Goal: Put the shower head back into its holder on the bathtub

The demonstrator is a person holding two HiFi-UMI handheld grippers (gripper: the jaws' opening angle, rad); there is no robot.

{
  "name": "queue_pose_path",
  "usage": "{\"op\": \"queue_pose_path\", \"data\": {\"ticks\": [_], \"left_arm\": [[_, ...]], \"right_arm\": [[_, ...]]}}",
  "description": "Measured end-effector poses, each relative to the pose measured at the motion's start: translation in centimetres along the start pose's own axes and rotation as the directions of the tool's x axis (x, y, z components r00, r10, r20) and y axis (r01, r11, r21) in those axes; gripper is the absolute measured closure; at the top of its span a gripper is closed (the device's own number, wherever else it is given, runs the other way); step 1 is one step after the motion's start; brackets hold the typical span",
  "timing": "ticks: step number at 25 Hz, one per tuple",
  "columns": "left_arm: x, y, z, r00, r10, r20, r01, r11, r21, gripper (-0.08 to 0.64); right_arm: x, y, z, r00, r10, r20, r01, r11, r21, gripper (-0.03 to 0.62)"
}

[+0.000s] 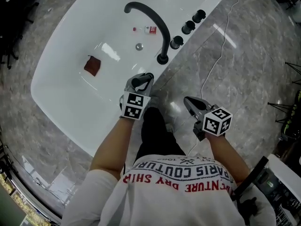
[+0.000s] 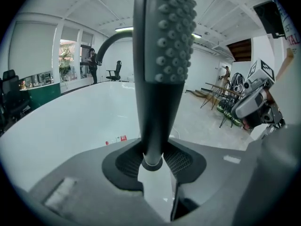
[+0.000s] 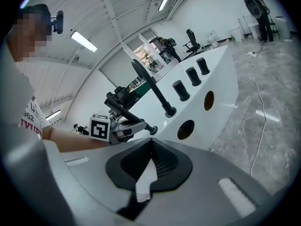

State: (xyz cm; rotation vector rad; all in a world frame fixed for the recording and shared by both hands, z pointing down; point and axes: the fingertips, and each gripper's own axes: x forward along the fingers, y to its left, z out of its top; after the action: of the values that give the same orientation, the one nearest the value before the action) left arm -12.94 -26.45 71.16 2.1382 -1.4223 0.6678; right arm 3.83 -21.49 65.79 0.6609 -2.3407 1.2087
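The dark grey shower head (image 2: 164,55), studded with nozzles, stands upright between the jaws of my left gripper (image 2: 153,160), which is shut on its handle. In the head view the left gripper (image 1: 142,80) hovers over the near rim of the white bathtub (image 1: 70,41) with the shower head (image 1: 140,83) in it. The right gripper view shows two round holes (image 3: 186,129) in the tub's deck, just right of the held shower head (image 3: 129,113). My right gripper (image 1: 188,101) is shut and empty, above the floor beside the tub; its jaws (image 3: 151,147) point toward the deck.
A curved black faucet (image 1: 157,25) and three black knobs (image 1: 187,27) stand on the deck beyond the left gripper. A red-brown item (image 1: 92,65), a small bottle (image 1: 150,29) and the drain (image 1: 138,46) lie in the tub. A thin cable (image 1: 221,46) runs over the marble floor.
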Motion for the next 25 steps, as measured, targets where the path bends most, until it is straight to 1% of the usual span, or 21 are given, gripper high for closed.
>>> {"op": "queue_pose_path", "data": {"ticks": [2,5,8,11,13,15,17,19,20,21,22,23,25], "left_arm": [[0.8,0.0,-0.5,1.0,0.003,-0.016,-0.003,1.0,0.005,0.421],[1.9,-0.5,-1.0,0.999,-0.004,-0.037,0.006,0.999,0.047,0.42],[2.5,-0.9,-1.9,0.996,-0.006,-0.086,0.012,0.998,0.064,0.418],[2.7,-0.8,-2.1,0.995,-0.023,-0.101,0.026,0.999,0.021,0.407],[2.5,-0.8,-2.2,0.993,-0.041,-0.108,0.04,0.999,-0.006,0.367],[2.1,-1.0,-2.6,0.991,-0.049,-0.124,0.047,0.999,-0.019,0.35],[1.2,-0.9,-3.0,0.99,-0.034,-0.136,0.03,0.999,-0.032,0.347],[-0.7,-0.5,-2.8,0.992,-0.005,-0.124,-0.003,0.998,-0.069,0.351],[-2.0,-0.3,-2.4,0.995,0.006,-0.104,-0.017,0.995,-0.101,0.42],[-3.4,-0.4,-1.6,0.997,0.009,-0.076,-0.019,0.99,-0.137,0.55],[-4.8,-0.7,-0.7,0.999,-0.004,-0.043,-0.003,0.985,-0.174,0.554],[-6.4,-1.5,0.4,0.999,-0.033,-0.006,0.031,0.978,-0.209,0.555],[-10.0,-4.1,3.2,0.99,-0.112,0.081,0.129,0.958,-0.257,0.555]], "right_arm": [[0.1,-0.2,-0.3,1.0,-0.001,-0.003,0.001,1.0,0.011,0.589],[0.3,0.0,-0.1,1.0,0.007,-0.001,-0.007,1.0,0.012,0.589],[0.2,0.3,0.2,1.0,0.009,0.003,-0.009,1.0,0.003,0.589],[0.2,0.6,0.8,1.0,0.002,0.0,-0.002,0.999,-0.036,0.589],[0.3,0.8,1.4,1.0,-0.002,-0.002,0.001,0.998,-0.07,0.589],[0.2,1.0,2.0,1.0,-0.011,-0.007,0.01,0.994,-0.104,0.589],[0.1,1.3,2.7,1.0,-0.022,-0.018,0.019,0.989,-0.149,0.589],[-0.1,2.4,3.3,0.999,-0.019,-0.03,0.013,0.979,-0.202,0.589],[-0.3,3.1,3.7,0.999,-0.01,-0.034,0.002,0.973,-0.233,0.589],[-0.6,4.0,4.1,0.999,0.004,-0.036,-0.013,0.964,-0.267,0.589],[-0.9,5.0,4.6,0.999,0.022,-0.039,-0.032,0.953,-0.302,0.589],[-1.4,6.2,5.0,0.998,0.041,-0.043,-0.054,0.94,-0.336,0.589],[-2.9,8.6,5.5,0.995,0.075,-0.062,-0.094,0.916,-0.391,0.589]]}}
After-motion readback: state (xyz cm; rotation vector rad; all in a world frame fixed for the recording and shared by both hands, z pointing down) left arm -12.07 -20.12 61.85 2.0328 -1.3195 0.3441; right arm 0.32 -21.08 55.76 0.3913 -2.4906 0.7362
